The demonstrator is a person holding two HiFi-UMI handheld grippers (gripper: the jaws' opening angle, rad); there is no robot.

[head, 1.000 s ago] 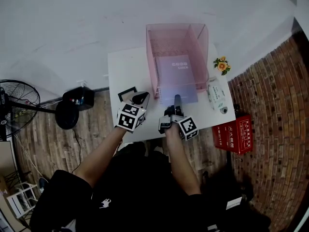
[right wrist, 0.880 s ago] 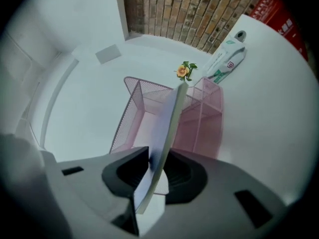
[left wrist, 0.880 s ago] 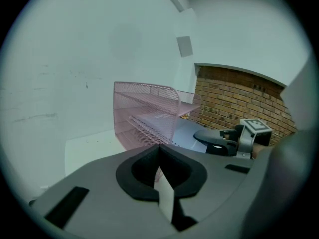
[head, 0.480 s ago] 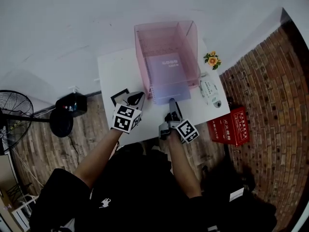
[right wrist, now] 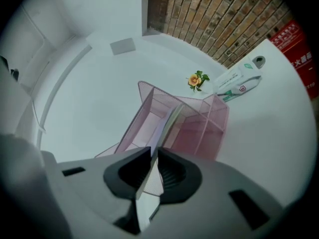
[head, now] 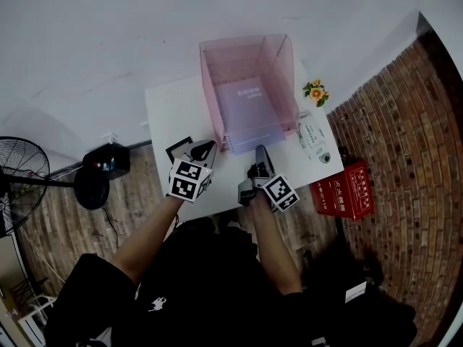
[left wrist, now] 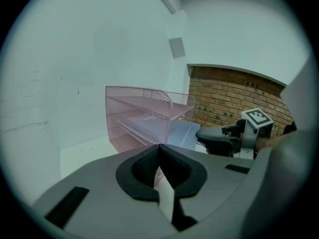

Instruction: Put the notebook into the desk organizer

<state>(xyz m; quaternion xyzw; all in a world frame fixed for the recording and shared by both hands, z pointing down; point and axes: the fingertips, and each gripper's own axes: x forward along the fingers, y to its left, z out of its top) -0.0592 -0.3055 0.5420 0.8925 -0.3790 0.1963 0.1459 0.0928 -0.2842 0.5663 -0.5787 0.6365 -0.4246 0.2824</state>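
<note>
The pink mesh desk organizer [head: 278, 85] stands at the back of the white table [head: 170, 107]. The lavender notebook [head: 249, 110] lies flat in its lower tray, with the near edge still sticking out at the front. My right gripper [head: 260, 151] is at that near edge. In the right gripper view its jaws are closing, with the notebook's thin edge [right wrist: 172, 123] running into the narrow gap between them [right wrist: 153, 151]. My left gripper [head: 205, 149] hovers over the table's front left, shut and empty [left wrist: 159, 146]. From its view the organizer [left wrist: 144, 121] and the right gripper [left wrist: 219, 136] show ahead.
A small flower [head: 315, 91] and a white pack [head: 312, 137] sit along the table's right edge. A red box [head: 340, 190] lies on the wooden floor to the right. On the left of the floor are a black device [head: 105, 166] and a fan [head: 22, 183].
The notebook has slid deeper into the organizer's lower tray, and my right gripper has followed it forward. The left gripper has kept its place.
</note>
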